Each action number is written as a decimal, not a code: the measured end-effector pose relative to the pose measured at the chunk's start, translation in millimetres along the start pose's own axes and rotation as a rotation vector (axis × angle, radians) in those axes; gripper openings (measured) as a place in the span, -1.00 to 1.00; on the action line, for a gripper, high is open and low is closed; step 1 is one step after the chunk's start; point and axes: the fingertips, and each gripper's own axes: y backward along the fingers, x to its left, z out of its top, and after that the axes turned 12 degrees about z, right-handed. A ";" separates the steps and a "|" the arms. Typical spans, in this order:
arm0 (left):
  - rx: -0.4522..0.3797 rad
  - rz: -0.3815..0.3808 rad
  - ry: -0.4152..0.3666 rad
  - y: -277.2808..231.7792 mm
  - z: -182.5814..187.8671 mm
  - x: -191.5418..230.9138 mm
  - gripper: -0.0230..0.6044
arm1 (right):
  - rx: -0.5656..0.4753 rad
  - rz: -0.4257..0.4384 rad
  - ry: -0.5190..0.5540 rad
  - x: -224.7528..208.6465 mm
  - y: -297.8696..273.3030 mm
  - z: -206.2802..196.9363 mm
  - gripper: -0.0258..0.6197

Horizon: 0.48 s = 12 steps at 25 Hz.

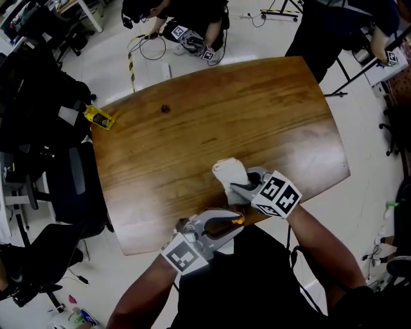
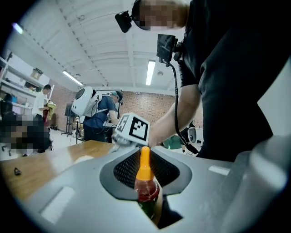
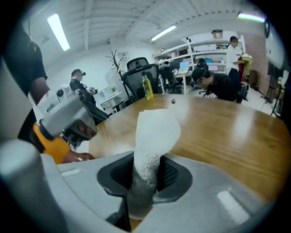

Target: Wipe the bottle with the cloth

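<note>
The bottle (image 2: 146,184), red inside with an orange nozzle, is clenched in my left tongs (image 1: 226,223). In the head view it sits at lower centre of the frame, at the near edge of the worktop (image 1: 225,109). Just above it, my right tongs (image 1: 243,188) are clamped on the white cloth (image 3: 152,136), which sticks out past the tips in a soft fold. Cloth and nozzle are close, but I cannot tell whether they touch.

The worktop is glossy brown wood with curved sides and glare toward its right end. A small dark speck (image 1: 165,108) lies toward its upper left, and a yellow bottle (image 1: 99,117) stands at its left edge.

Around it is a pale floor (image 1: 192,67) with a yellow-and-black tape strip (image 1: 131,67). Black chairs (image 1: 38,96) crowd the left of the frame, and a person (image 1: 186,16) crouches at the top. The gripper views show a white ceiling with strip lights (image 2: 150,73) and a brick back wall (image 2: 154,107).
</note>
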 end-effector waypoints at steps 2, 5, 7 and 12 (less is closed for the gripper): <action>-0.008 0.000 0.004 -0.6 -0.6 -1.1 -0.68 | -0.105 -0.048 0.028 11.8 46.0 27.8 -0.68; -0.010 0.002 0.004 0.0 -3.3 -0.8 -0.68 | -0.198 -0.041 0.168 57.1 103.3 70.0 -0.68; -0.009 0.004 0.006 -0.2 -4.5 0.2 -0.68 | -0.182 0.001 0.272 94.7 117.9 84.7 -0.68; -0.033 0.008 0.008 -2.8 -7.3 3.2 -0.68 | -0.060 0.014 0.336 140.0 86.2 77.0 -0.68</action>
